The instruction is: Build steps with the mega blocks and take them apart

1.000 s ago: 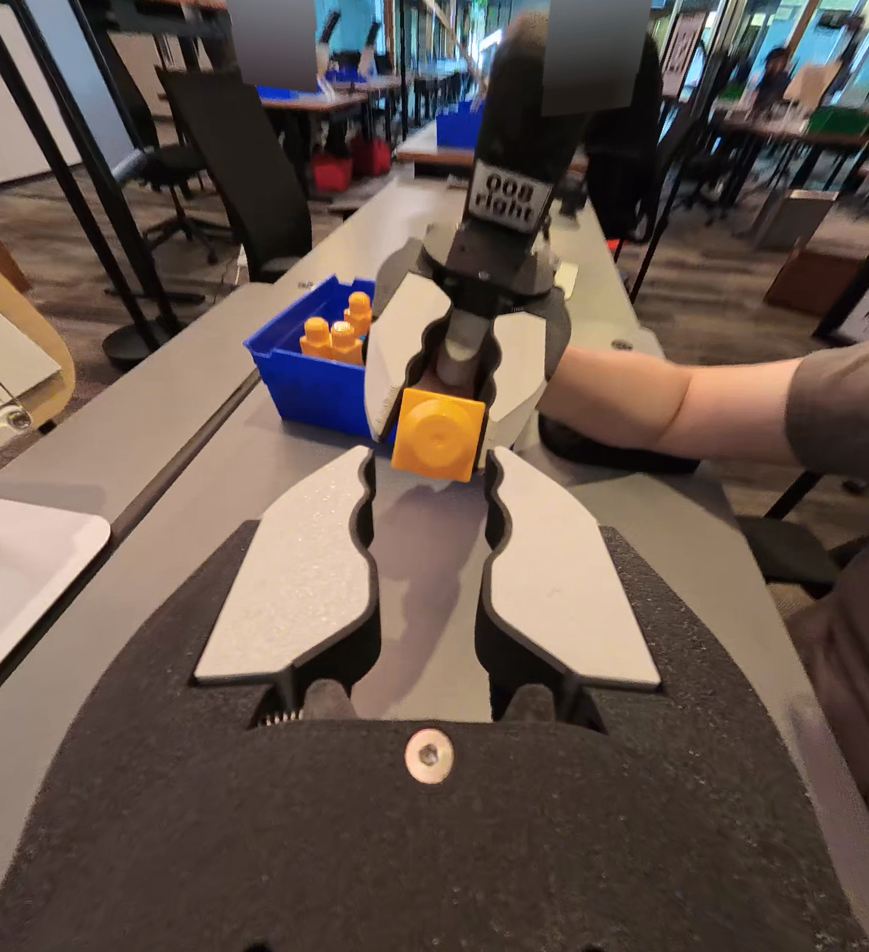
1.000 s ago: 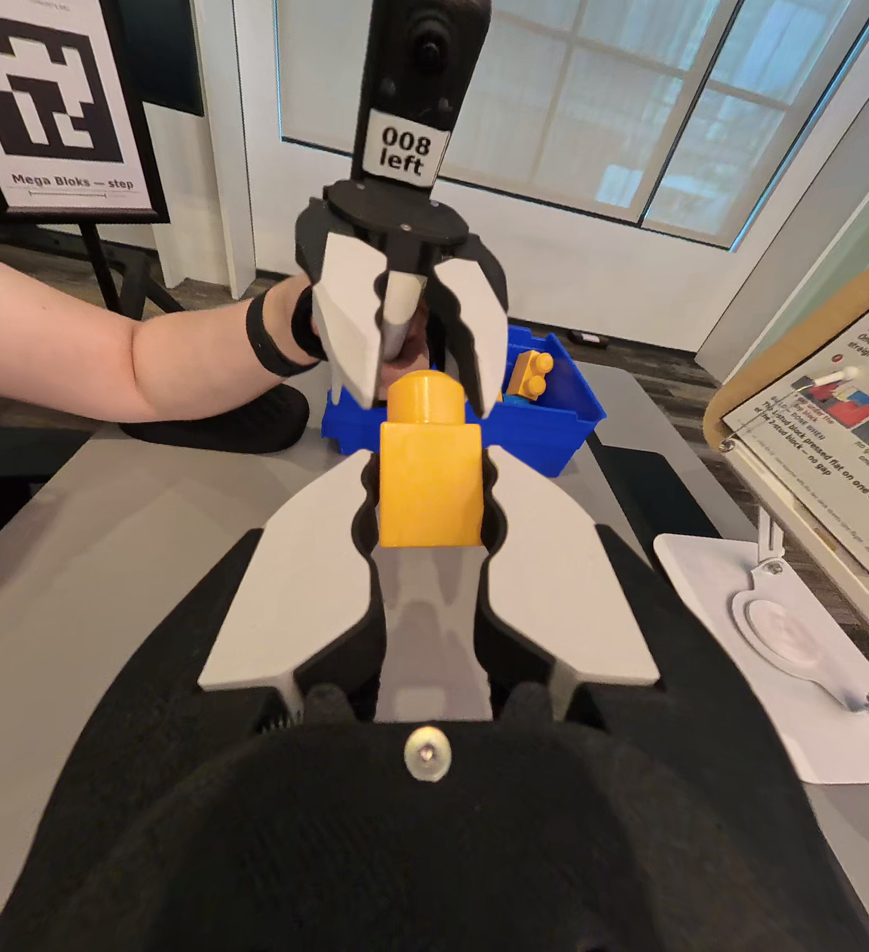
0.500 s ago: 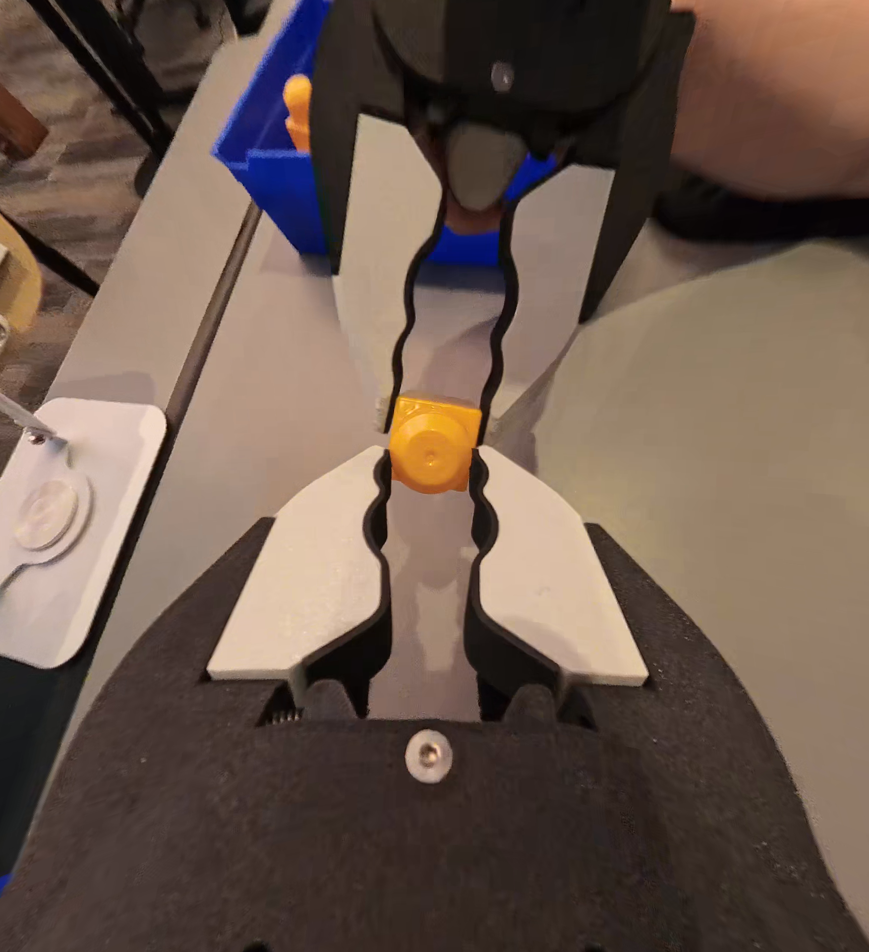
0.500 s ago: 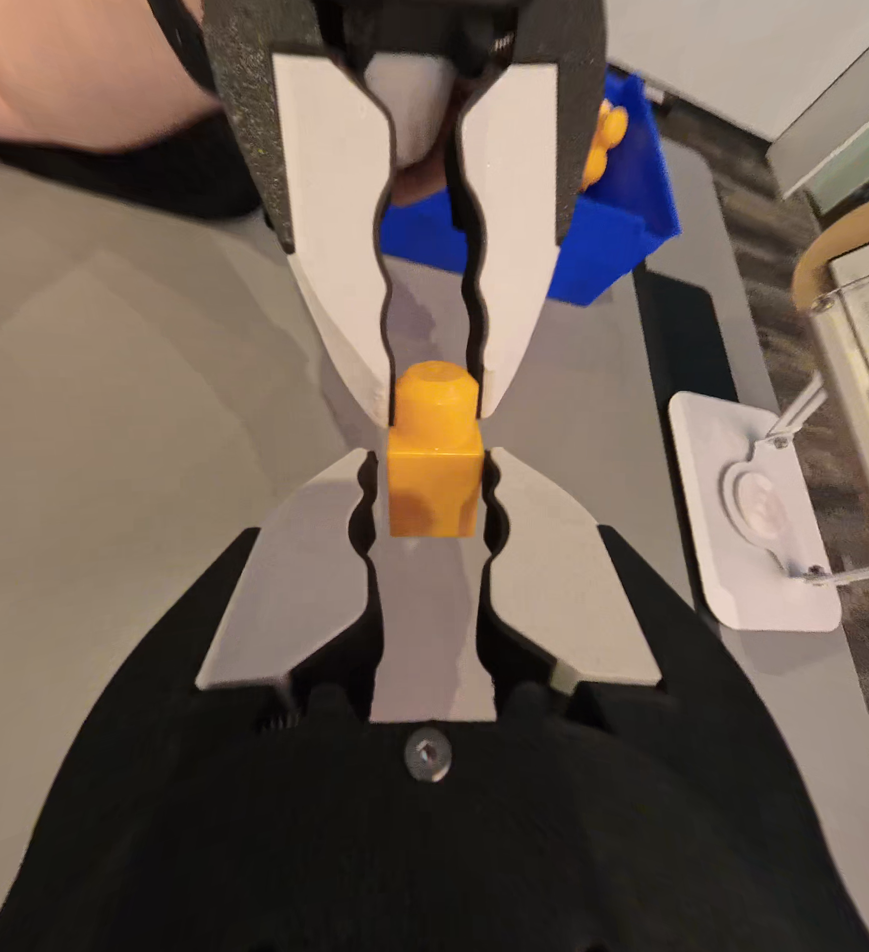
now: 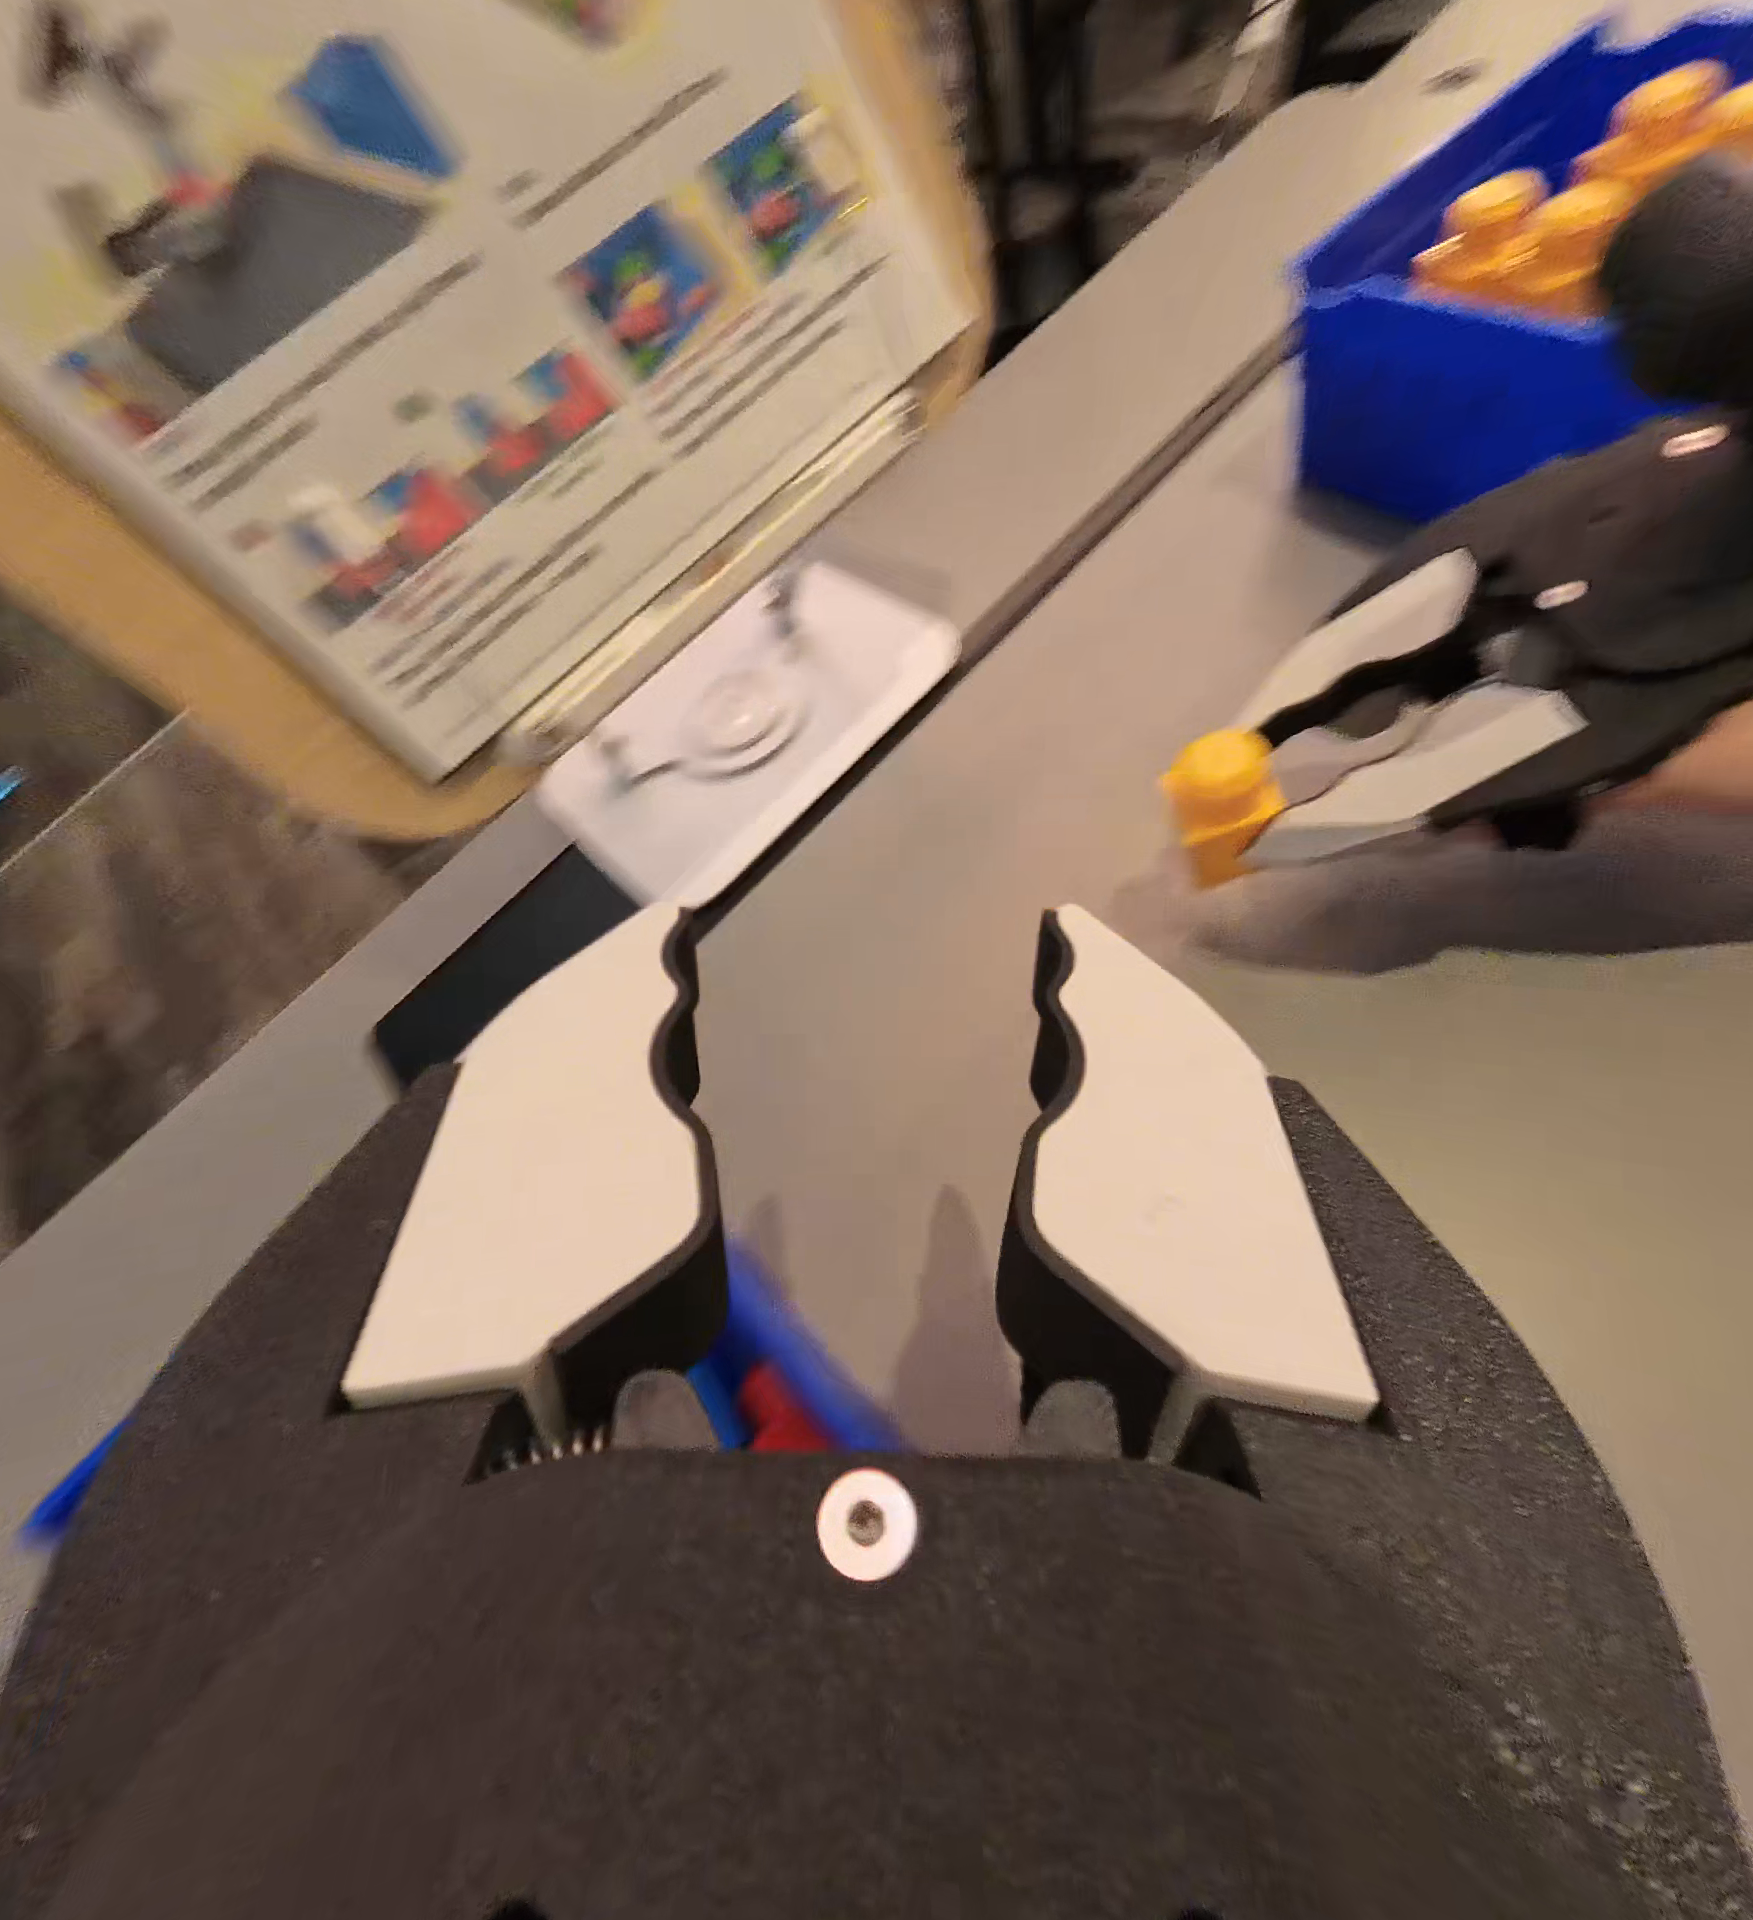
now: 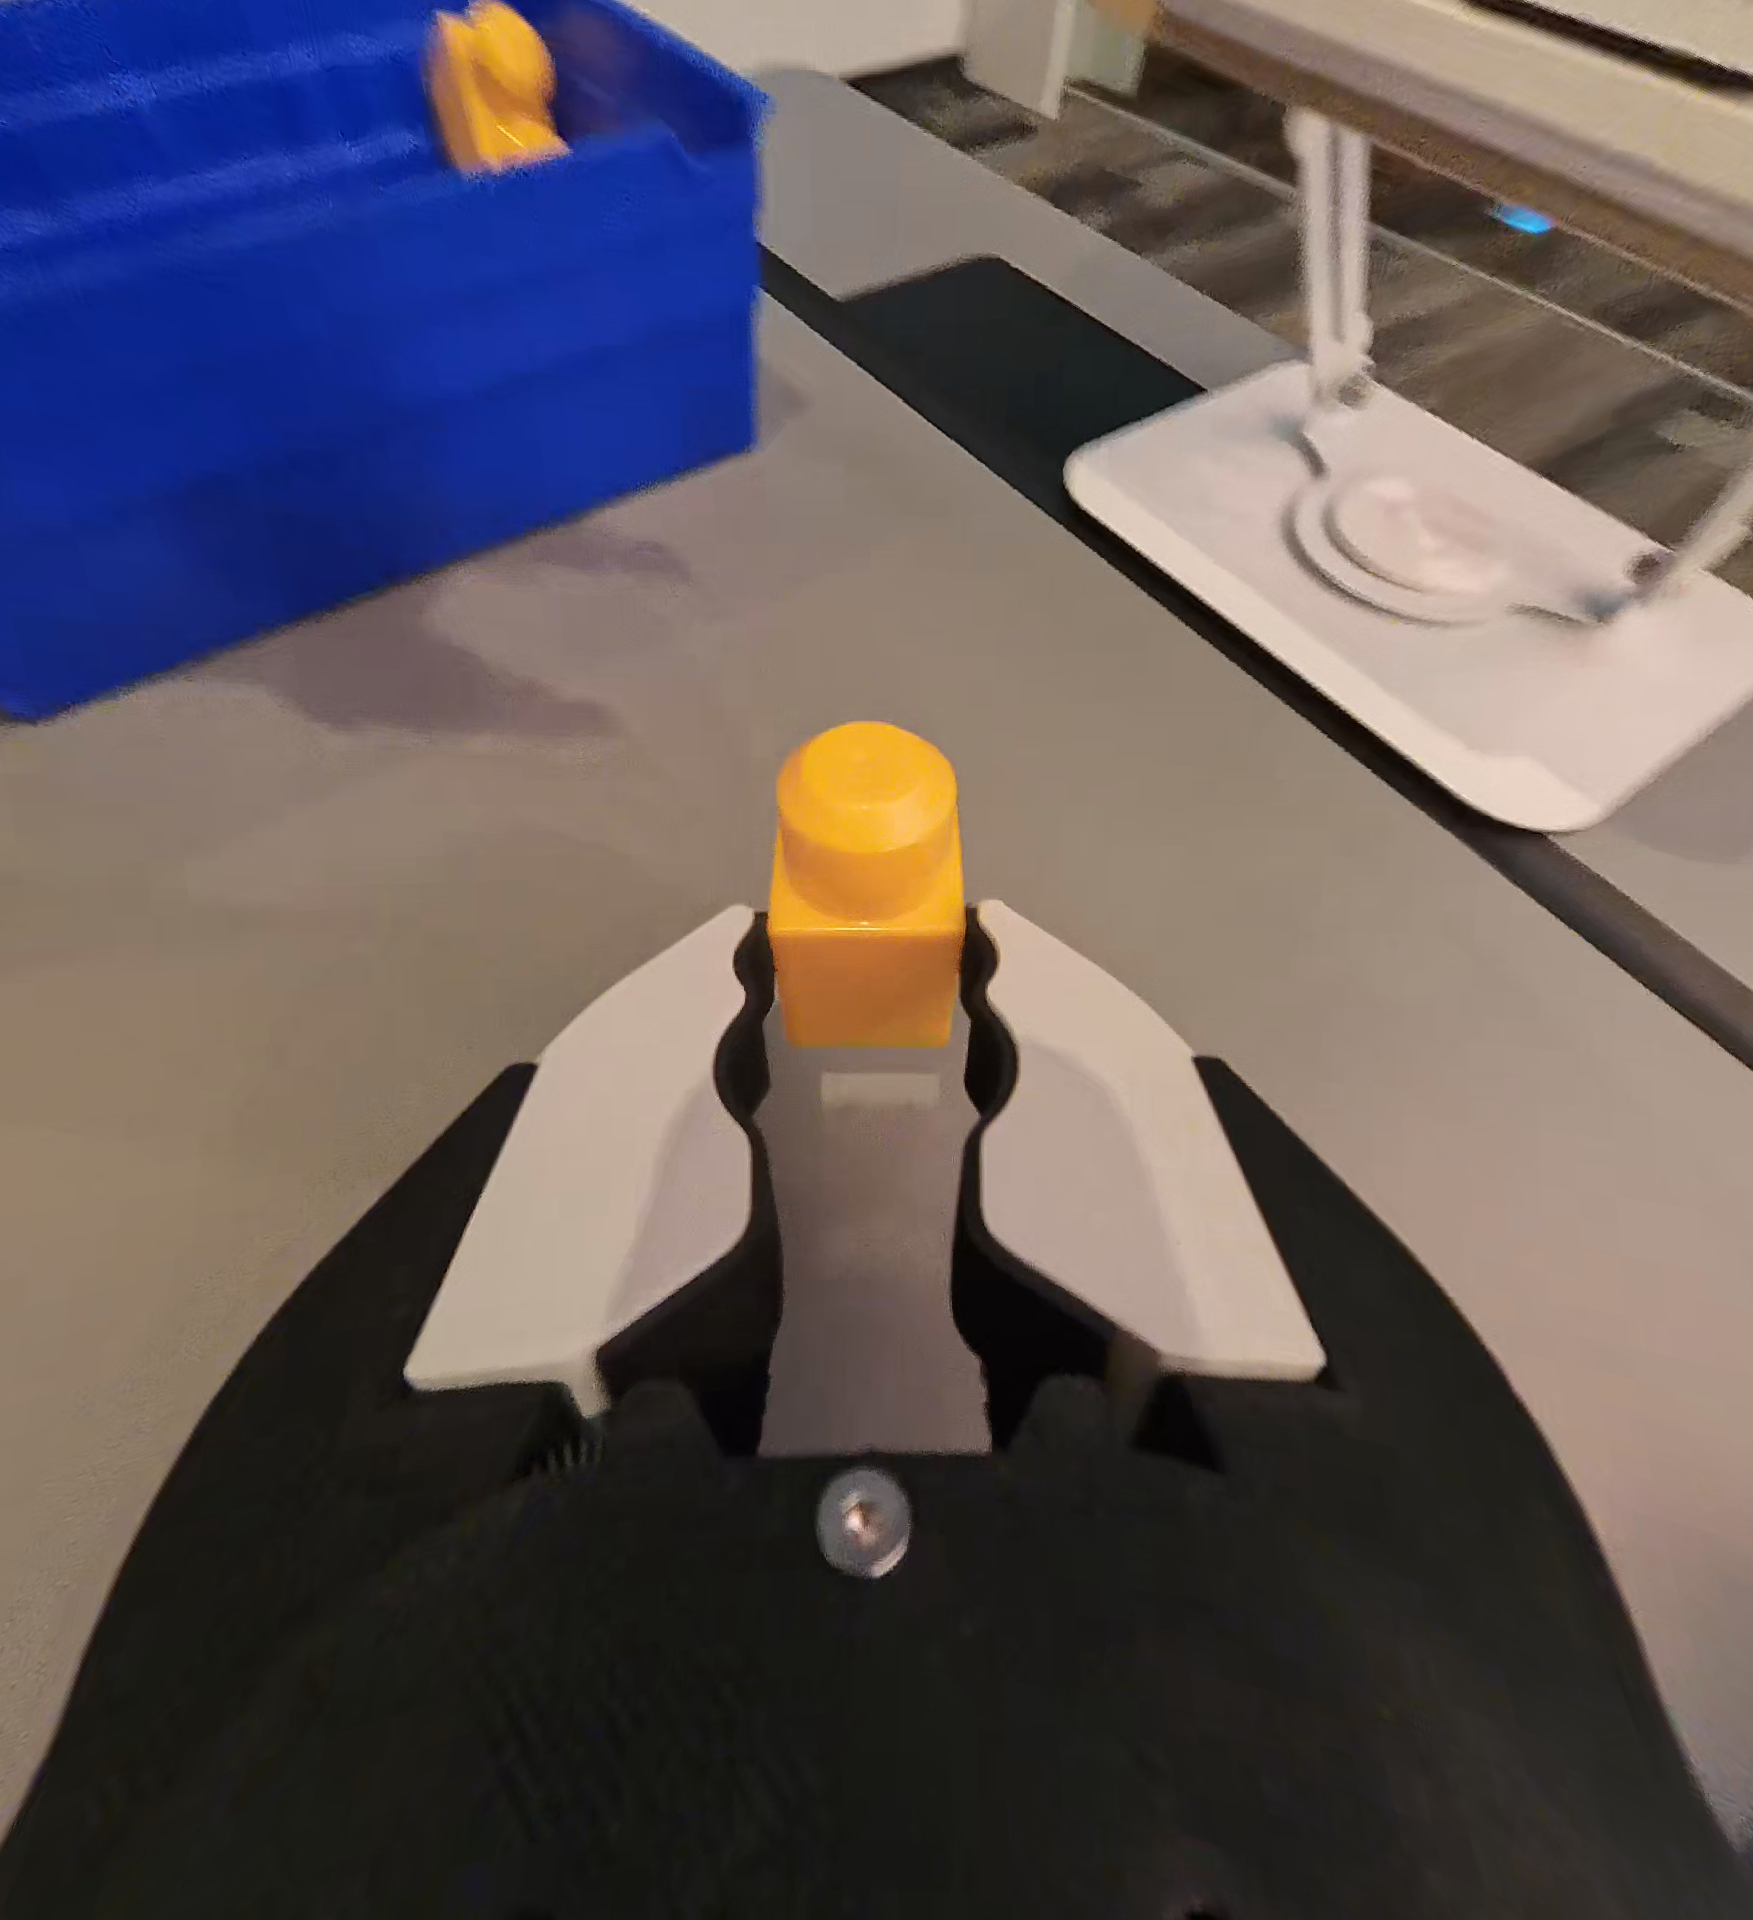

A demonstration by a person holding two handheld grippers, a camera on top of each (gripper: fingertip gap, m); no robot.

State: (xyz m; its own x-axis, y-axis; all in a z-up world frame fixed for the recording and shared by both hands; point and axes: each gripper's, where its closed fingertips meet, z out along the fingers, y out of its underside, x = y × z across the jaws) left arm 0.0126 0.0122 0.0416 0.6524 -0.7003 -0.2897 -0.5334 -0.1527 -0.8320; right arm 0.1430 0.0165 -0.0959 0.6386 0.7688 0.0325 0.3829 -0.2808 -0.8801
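My right gripper (image 6: pixel 864 920) is shut on a small orange one-stud block (image 6: pixel 867 883) and holds it upright, low over the grey table (image 6: pixel 228 935). The same block (image 5: pixel 1220 805) and the right gripper (image 5: pixel 1267 774) show at the right of the left wrist view. My left gripper (image 5: pixel 864 920) is open and empty over the table, well to the left of the block. A blue bin (image 6: pixel 280 343) holds more orange blocks (image 6: pixel 493 88); it also shows in the left wrist view (image 5: pixel 1454 384) with several orange blocks (image 5: pixel 1620 197).
A white stand base (image 6: pixel 1454 634) sits on the neighbouring table at the right, holding a tilted instruction board (image 5: pixel 415 343). A dark gap (image 6: pixel 1267 665) runs between the two tables. A second blue bin with red pieces (image 5: pixel 778 1382) shows under my left gripper.
My left gripper has let go of the orange block, opened and swung away to the left. My right gripper keeps the block and has lowered it toward the table.
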